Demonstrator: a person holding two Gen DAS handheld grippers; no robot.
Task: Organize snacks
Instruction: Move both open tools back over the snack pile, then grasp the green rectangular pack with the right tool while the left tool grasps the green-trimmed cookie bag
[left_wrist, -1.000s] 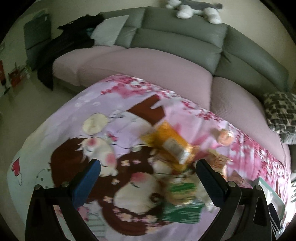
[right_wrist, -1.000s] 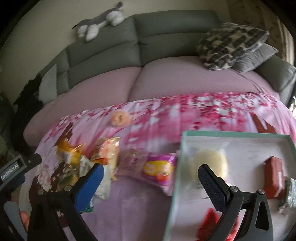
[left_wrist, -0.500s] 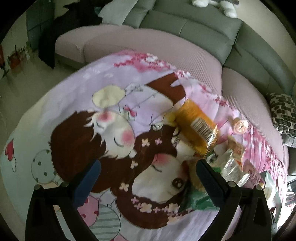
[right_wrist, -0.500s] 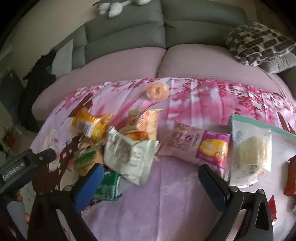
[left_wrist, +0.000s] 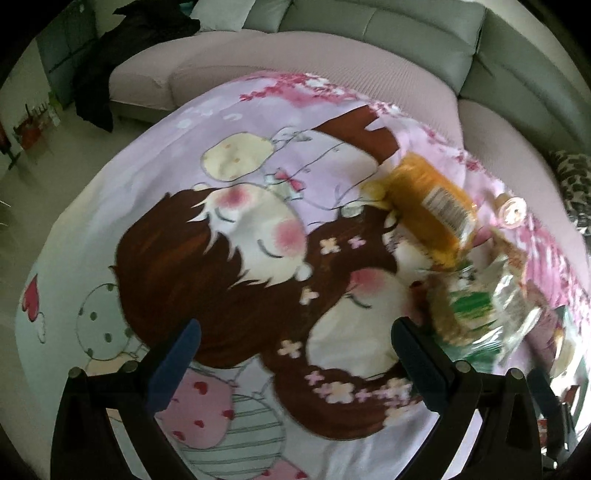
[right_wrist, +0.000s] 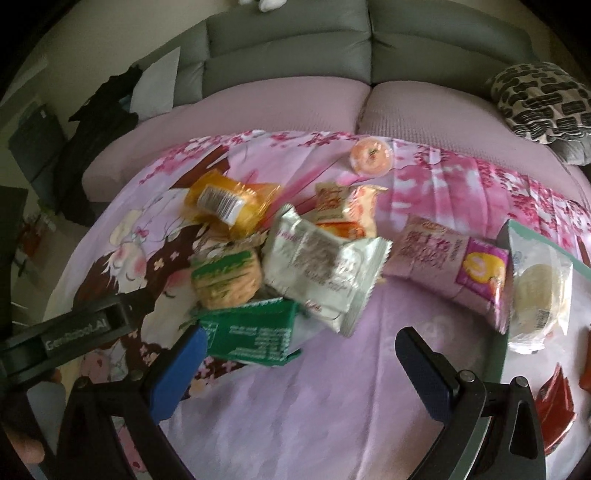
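Now both grippers' fingers (left_wrist: 173, 363) (right_wrist: 177, 365) spread, empty, over snack packets (right_wrist: 325, 273), cartoon cloth (left_wrist: 221, 166).

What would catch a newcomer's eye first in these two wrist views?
Probably the heap of snack packets on the cartoon-print pink cloth: a silver packet lies on top at the centre, an orange packet behind it to the left, a green packet in front. At the right edge a tray already holds a pale round cake. Both the right gripper and the left gripper are open and empty.

Glossy crinkled foil packet (right_wrist: 325, 273), matt printed cloth (right_wrist: 332, 387) (smooth)
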